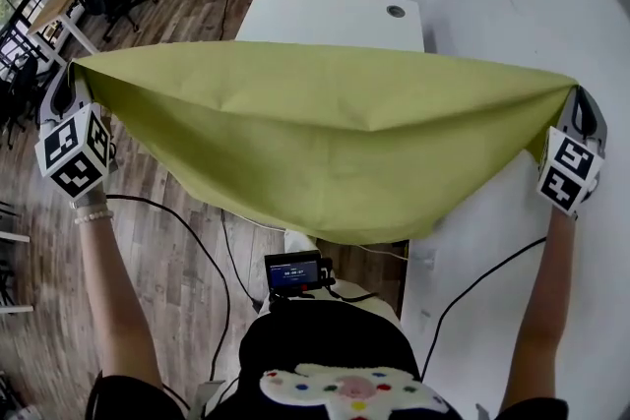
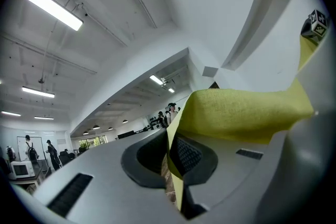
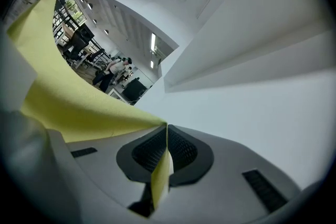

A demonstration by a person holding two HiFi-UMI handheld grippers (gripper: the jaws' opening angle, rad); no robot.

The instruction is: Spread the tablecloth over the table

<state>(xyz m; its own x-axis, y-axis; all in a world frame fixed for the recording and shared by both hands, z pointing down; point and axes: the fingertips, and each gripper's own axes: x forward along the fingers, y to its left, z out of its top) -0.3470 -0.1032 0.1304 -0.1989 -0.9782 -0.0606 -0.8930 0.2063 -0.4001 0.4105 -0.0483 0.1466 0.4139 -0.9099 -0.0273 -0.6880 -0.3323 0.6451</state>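
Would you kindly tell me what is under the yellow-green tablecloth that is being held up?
Past the tablecloth only the far end of a white table shows, with a round cable port. The rest of the tabletop is covered by the cloth and cannot be seen.

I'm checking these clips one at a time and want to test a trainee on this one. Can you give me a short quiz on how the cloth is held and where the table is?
1. Which grips the tablecloth: the left hand-held gripper, the right hand-held gripper, or both?
2. In the head view, the white table is: A) covered by the cloth; B) beyond the held-up cloth, uncovered; C) out of sight.
3. True or false: the cloth lies flat.
Key: 1 both, each shut on an edge of it; 2 B; 3 false, it sags in the air between the two grippers.
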